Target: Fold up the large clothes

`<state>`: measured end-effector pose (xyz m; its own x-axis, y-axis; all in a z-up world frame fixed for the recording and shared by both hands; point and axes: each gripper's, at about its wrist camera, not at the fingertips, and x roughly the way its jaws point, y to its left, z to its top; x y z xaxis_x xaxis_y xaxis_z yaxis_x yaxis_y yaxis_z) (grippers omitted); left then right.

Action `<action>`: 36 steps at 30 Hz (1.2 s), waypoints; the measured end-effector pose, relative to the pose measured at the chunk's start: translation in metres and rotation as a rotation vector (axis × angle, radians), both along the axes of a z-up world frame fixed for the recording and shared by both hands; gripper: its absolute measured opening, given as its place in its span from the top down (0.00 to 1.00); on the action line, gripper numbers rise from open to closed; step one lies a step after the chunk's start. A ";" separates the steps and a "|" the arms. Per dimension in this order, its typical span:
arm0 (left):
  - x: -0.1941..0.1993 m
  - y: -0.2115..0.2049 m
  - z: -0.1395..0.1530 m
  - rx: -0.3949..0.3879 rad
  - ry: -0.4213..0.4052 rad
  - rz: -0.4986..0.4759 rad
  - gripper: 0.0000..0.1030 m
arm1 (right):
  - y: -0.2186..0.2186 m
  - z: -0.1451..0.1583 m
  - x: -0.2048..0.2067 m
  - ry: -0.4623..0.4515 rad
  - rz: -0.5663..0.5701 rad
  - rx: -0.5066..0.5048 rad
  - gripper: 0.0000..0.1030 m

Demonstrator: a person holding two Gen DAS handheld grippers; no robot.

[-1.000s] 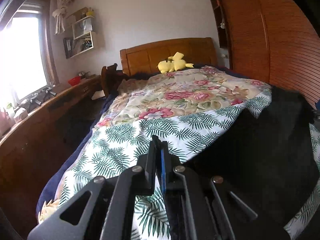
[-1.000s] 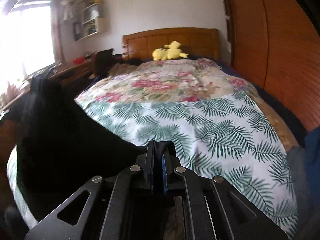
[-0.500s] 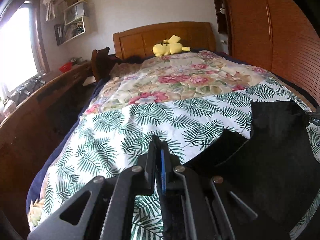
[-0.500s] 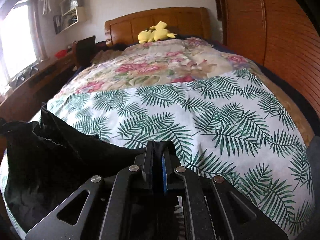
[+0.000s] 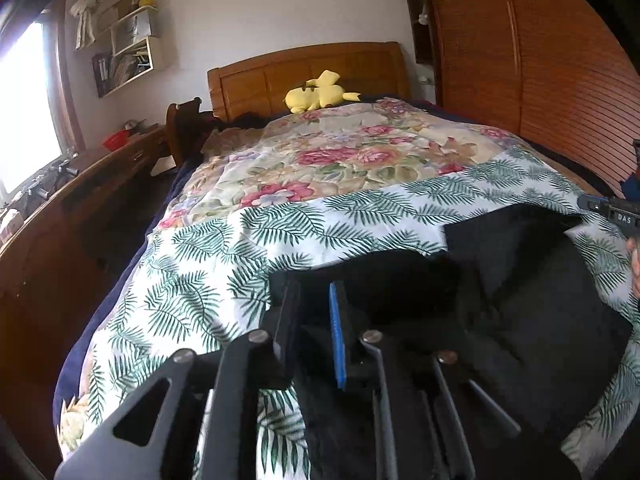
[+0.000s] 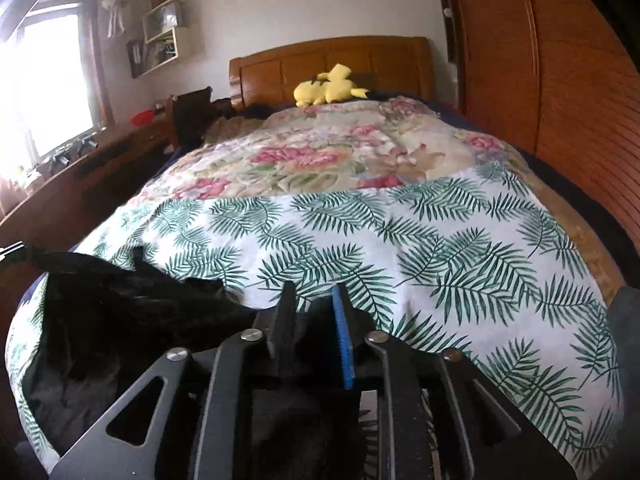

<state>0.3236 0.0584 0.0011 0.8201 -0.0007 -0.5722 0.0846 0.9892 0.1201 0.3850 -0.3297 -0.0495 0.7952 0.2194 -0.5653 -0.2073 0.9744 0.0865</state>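
A large black garment (image 5: 520, 312) lies crumpled on the palm-leaf bedspread (image 5: 280, 236) at the foot of the bed. It also shows at the lower left of the right wrist view (image 6: 120, 320). My left gripper (image 5: 314, 300) is open, its jaws parted over the garment's near left edge, with black cloth between and under them. My right gripper (image 6: 314, 304) is open too, with the garment's edge under its jaws. The right gripper's tip shows at the right edge of the left wrist view (image 5: 612, 208).
A floral quilt (image 5: 340, 152) covers the far half of the bed. A yellow plush toy (image 5: 320, 92) lies at the wooden headboard (image 5: 308, 68). A wooden wardrobe (image 5: 540, 60) stands on the right. A long wooden desk (image 5: 80, 188) runs under the window on the left.
Both grippers have lowered the black garment onto the bedspread and opened, letting go of it. The garment has dropped from hanging to lying flat.
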 end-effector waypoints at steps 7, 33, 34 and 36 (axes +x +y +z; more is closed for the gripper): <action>-0.057 0.002 -0.032 -0.059 0.074 -0.040 0.82 | -0.001 -0.012 -0.049 0.049 0.106 -0.029 0.47; -0.128 0.026 -0.144 -0.072 0.290 0.000 0.71 | -0.028 -0.110 -0.161 0.235 0.050 -0.055 0.38; -0.126 0.027 -0.145 -0.074 0.296 0.003 0.69 | -0.029 -0.112 -0.161 0.237 0.049 -0.054 0.38; -0.123 0.028 -0.148 -0.075 0.303 0.008 0.65 | -0.028 -0.114 -0.159 0.246 0.047 -0.052 0.36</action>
